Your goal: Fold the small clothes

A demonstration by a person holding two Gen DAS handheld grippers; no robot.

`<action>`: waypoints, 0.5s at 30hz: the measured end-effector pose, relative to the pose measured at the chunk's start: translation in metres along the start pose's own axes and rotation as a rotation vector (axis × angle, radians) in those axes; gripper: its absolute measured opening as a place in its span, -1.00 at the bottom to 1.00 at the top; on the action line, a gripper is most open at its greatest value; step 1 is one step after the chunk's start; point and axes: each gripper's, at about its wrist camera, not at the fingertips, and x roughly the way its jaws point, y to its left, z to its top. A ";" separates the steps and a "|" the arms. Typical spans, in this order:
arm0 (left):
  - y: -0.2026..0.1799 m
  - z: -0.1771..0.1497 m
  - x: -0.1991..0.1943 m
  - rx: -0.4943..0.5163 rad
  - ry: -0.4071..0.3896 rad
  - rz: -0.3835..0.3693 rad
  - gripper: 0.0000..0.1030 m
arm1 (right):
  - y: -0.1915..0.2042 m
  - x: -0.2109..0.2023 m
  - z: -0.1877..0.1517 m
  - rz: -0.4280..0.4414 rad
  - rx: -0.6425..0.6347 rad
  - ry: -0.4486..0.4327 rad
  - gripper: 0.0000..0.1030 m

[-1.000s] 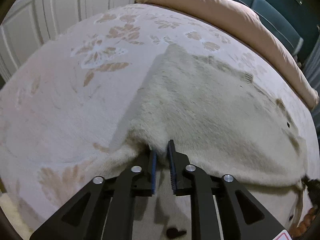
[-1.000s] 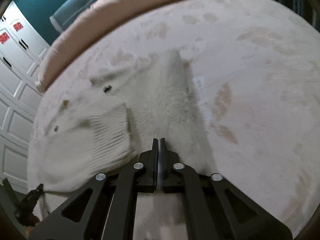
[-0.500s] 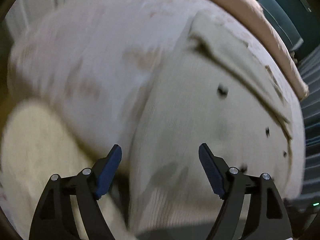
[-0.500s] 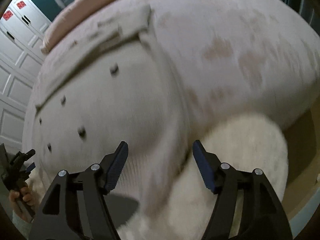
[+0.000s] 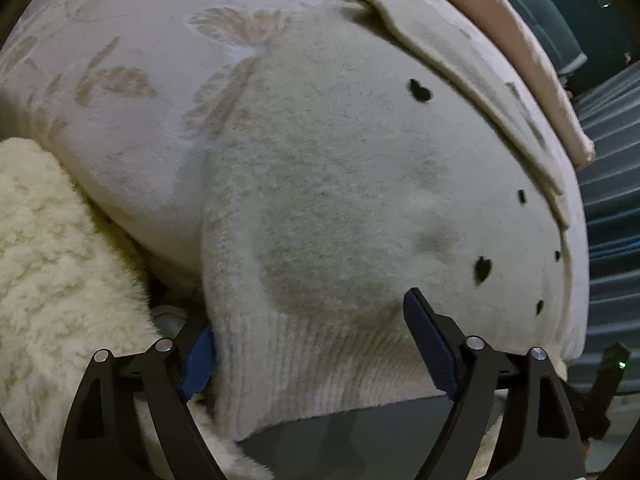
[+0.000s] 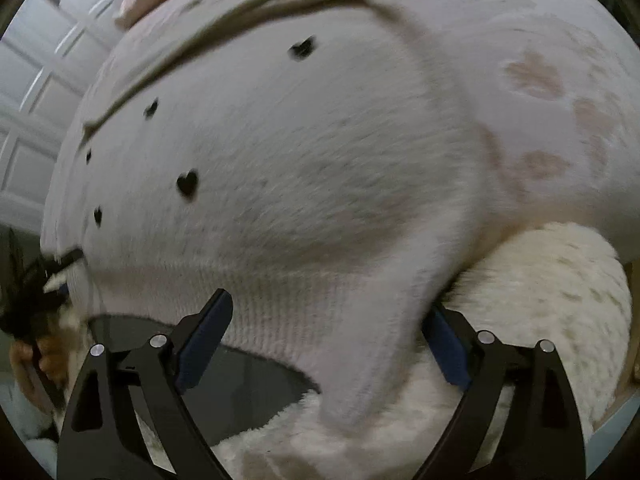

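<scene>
A cream fuzzy knit cardigan (image 5: pixel 340 200) with small black heart buttons lies folded on the bed, its ribbed hem hanging over the near edge. It also shows in the right wrist view (image 6: pixel 300 184). My left gripper (image 5: pixel 316 344) is open, its jaws straddling the hem's left corner. My right gripper (image 6: pixel 324 340) is open, its jaws straddling the hem's right corner. Neither holds anything.
A pale blanket with tan leaf print (image 5: pixel 132 64) covers the bed. A fluffy cream throw (image 5: pixel 52 264) hangs over the near edge. A pink pillow (image 5: pixel 532 44) lies at the far side. White closet doors (image 6: pixel 36 80) stand beyond.
Both grippers were shut on the garment one second ago. They have let go, opened wide and drawn back to the bed's near edge by the hem.
</scene>
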 end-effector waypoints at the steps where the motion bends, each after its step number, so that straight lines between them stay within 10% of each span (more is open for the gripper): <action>1: -0.001 -0.001 0.000 0.003 0.003 -0.005 0.14 | 0.002 0.001 0.000 0.002 -0.008 0.004 0.40; 3: -0.001 -0.004 -0.002 0.008 0.018 -0.031 -0.36 | 0.002 0.004 -0.003 0.014 0.008 0.023 -0.48; 4: -0.001 -0.006 -0.005 0.014 0.016 -0.045 -0.77 | -0.001 0.005 -0.005 0.015 0.027 0.027 -0.70; 5: -0.004 -0.007 -0.010 0.022 0.012 -0.061 -0.78 | -0.004 0.001 -0.008 0.028 0.046 0.024 -0.82; 15: -0.017 -0.042 -0.095 0.221 -0.024 -0.070 -0.92 | -0.006 -0.081 -0.059 0.027 -0.077 -0.019 -0.89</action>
